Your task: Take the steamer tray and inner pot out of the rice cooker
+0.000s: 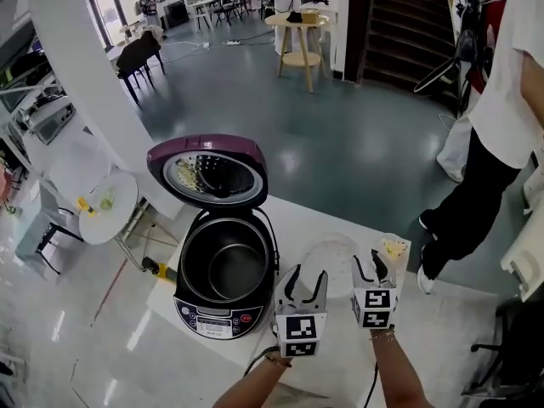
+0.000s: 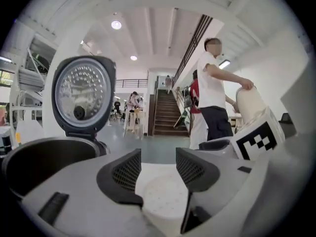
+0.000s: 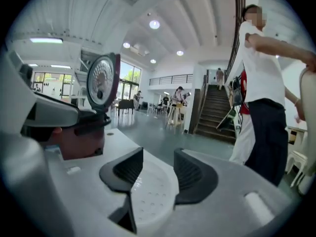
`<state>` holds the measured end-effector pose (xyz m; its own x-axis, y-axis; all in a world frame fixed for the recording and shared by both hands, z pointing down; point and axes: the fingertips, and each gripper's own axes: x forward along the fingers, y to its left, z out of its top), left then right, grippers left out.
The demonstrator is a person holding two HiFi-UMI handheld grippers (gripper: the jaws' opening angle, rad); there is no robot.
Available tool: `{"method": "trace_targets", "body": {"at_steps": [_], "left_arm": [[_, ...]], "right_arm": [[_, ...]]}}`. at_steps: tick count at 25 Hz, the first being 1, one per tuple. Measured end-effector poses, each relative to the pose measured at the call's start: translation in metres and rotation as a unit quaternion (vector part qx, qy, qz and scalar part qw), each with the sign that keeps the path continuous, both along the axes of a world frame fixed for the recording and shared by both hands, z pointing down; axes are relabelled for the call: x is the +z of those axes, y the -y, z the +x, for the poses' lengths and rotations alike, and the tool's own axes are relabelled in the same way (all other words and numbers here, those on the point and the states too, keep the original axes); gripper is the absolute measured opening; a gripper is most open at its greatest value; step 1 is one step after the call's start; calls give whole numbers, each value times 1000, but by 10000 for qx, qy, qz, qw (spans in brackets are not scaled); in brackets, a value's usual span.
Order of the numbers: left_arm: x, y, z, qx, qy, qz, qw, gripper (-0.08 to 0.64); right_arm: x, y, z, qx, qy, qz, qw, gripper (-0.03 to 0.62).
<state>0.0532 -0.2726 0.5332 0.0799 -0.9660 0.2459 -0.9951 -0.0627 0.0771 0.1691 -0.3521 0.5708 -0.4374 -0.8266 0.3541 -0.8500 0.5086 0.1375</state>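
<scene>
**Tray out, pot still in: slip and tip risks ahead**

White perforated plastic steamer tray (image 1: 330,257) lies on the white table (image 1: 442,330), just right of the black rice cooker (image 1: 223,313). The dark metal inner pot (image 1: 225,266) is still in the cooker, centre-left of frame. Left gripper (image 1: 304,280) and right gripper (image 1: 371,266) hover over the tray, both with jaws partly apart and holding nothing.

Likely risks:
- The thin, smooth pot rim slips from the pads.
- A lopsided lift tilts the pot.
- A gripper knocks the raised purple lid (image 1: 208,170).
- The pot gets set down on the tray.

Inner pot (image 1: 225,266) open above; lid (image 1: 208,172) raised behind.
</scene>
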Motion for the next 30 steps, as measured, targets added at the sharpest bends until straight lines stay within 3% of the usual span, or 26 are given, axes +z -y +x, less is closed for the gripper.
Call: {"method": "trace_targets", "body": {"at_steps": [5, 7, 9, 11, 14, 20, 25, 27, 30], "left_arm": [[-74, -68, -47, -214, -454, 575, 9971, 201], [-90, -85, -70, -477, -424, 717, 9954, 201], [-103, -100, -99, -763, -366, 846, 9928, 186], [-109, -115, -136, -1070, -128, 808, 9909, 168], [-101, -130, -192, -1470, 204, 513, 9876, 161], [-77, -134, -285, -1557, 87, -99, 9877, 82], [-42, -122, -330, -1198, 397, -876, 9881, 46], [-23, -114, -338, -837, 646, -1249, 9865, 46], [-4, -96, -343, -290, 739, -1499, 9855, 46]], "right_arm": [[-101, -67, -23, -351, 941, 657, 9928, 144], [-121, -81, -34, -536, 1192, 739, 9887, 135], [-134, -90, -53, -739, 1390, 774, 9845, 60], [-146, -102, -76, -883, 1455, 845, 9818, 37], [-150, -111, -109, -1008, 1330, 897, 9819, 37], [-122, -102, -174, -1053, 859, 462, 9896, 37], [-95, -95, -215, -1053, 443, -13, 9935, 37], [-84, -93, -229, -1081, 194, -177, 9938, 43], [-70, -88, -249, -1121, -319, -356, 9925, 66]]}}
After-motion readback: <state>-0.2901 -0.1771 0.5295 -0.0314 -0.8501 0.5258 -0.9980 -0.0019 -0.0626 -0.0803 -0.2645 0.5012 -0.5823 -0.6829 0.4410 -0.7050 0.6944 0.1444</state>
